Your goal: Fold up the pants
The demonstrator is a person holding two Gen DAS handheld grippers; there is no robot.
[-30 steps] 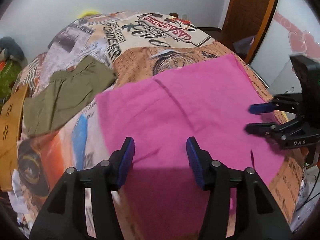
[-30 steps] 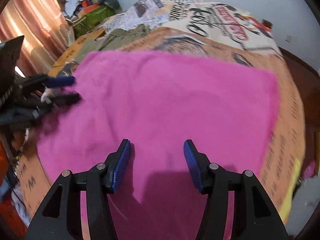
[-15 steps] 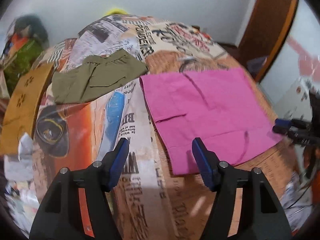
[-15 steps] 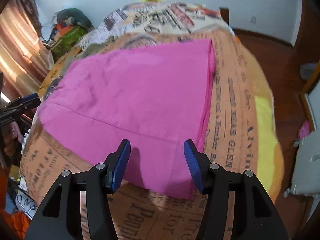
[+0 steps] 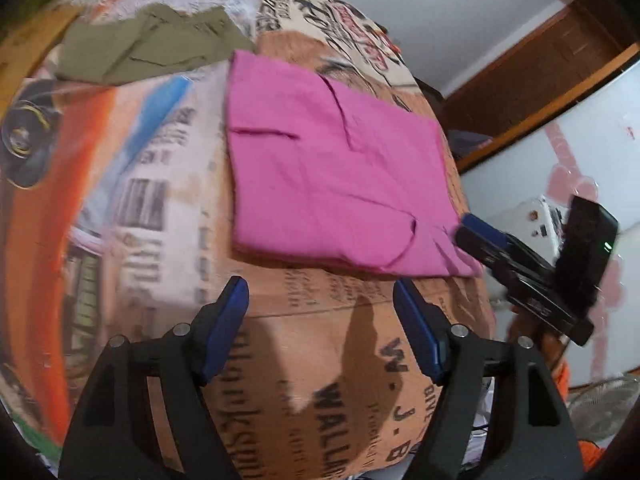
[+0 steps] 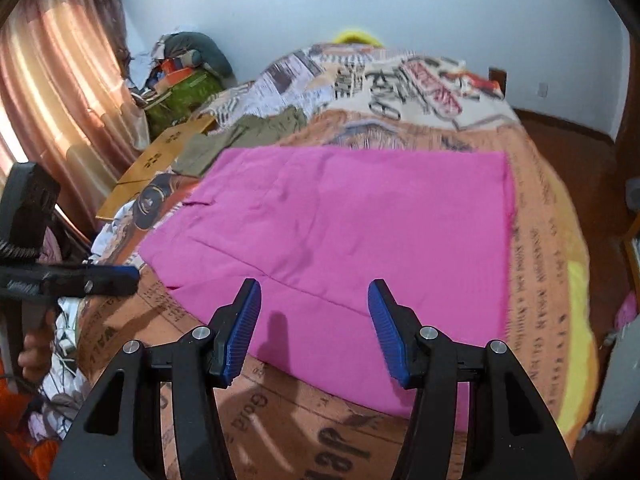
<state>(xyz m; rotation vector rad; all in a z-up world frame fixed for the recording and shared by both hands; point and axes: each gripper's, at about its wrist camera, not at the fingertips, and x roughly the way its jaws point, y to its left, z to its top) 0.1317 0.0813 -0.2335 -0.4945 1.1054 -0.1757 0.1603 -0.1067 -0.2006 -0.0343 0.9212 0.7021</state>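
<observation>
The pink pants (image 5: 332, 176) lie folded flat on the printed bedspread (image 5: 312, 360). Both the left tongs (image 5: 320, 320) and right tongs (image 6: 314, 320) hang released above the near edge, touching nothing. Olive shorts (image 5: 148, 44) beyond are blurred, their far end hard to make out.

Left hand-held gripper (image 5: 320, 316) jaws apart over printed bedspread (image 5: 160, 200), near folded pink pants (image 5: 332, 172); right hand-held gripper (image 5: 476, 232) at their corner, olive garment (image 5: 152, 44) beyond.
</observation>
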